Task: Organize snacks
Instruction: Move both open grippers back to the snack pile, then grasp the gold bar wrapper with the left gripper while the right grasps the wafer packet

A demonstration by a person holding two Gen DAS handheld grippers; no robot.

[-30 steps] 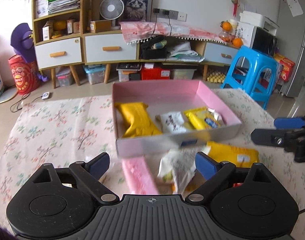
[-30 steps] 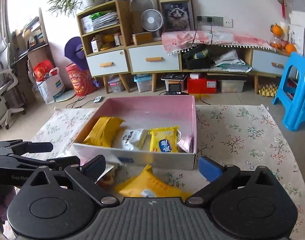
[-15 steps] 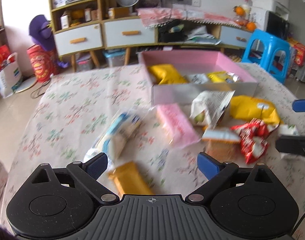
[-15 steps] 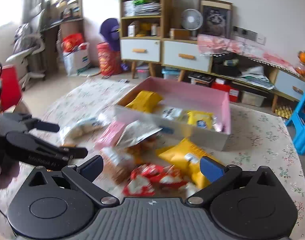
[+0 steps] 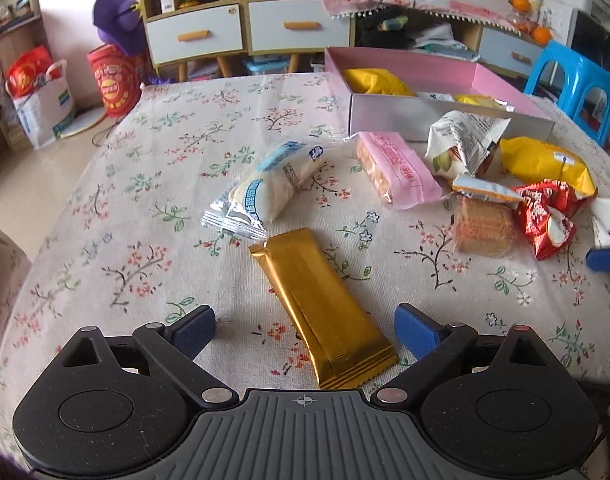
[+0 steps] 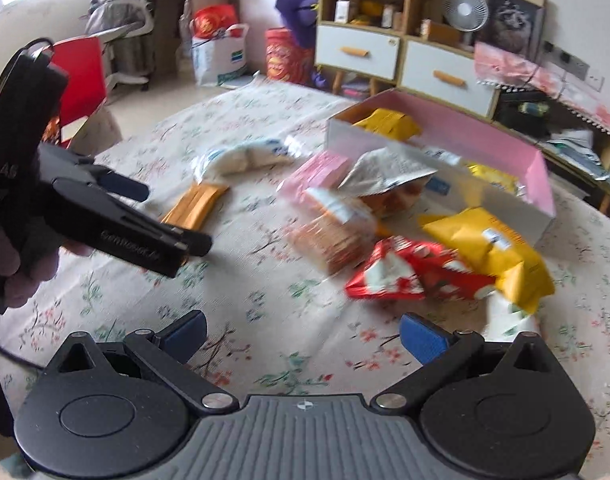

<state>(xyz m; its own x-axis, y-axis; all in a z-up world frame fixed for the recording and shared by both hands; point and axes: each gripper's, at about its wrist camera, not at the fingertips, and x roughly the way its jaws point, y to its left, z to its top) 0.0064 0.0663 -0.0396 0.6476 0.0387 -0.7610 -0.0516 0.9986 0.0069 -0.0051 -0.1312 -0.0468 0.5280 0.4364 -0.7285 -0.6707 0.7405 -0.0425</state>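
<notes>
A gold snack packet [image 5: 321,308] lies flat on the flowered tablecloth [image 5: 145,184], between the fingers of my open left gripper [image 5: 305,330], untouched. Beyond it lie a white-and-blue packet [image 5: 273,184], a pink packet [image 5: 393,168], a white crinkled bag [image 5: 465,140], a biscuit pack [image 5: 483,216], a red packet [image 5: 549,216] and a yellow bag [image 5: 545,160]. The pink box [image 5: 445,116] behind them holds several snacks. My right gripper [image 6: 303,334] is open over bare cloth, short of the red packet [image 6: 405,276]. The left gripper [image 6: 173,216] shows at its left.
A blue stool [image 5: 577,84] stands past the table's right side and a red chair [image 6: 81,76] at its left. Drawers and shelves [image 5: 245,28] line the far wall. The tablecloth's left half [image 5: 105,220] carries no packets. A hand [image 6: 9,264] holds the left gripper.
Both grippers have pulled back from the pink box toward the near table edge. The left one swung left and now has the gold packet between its open fingers.
</notes>
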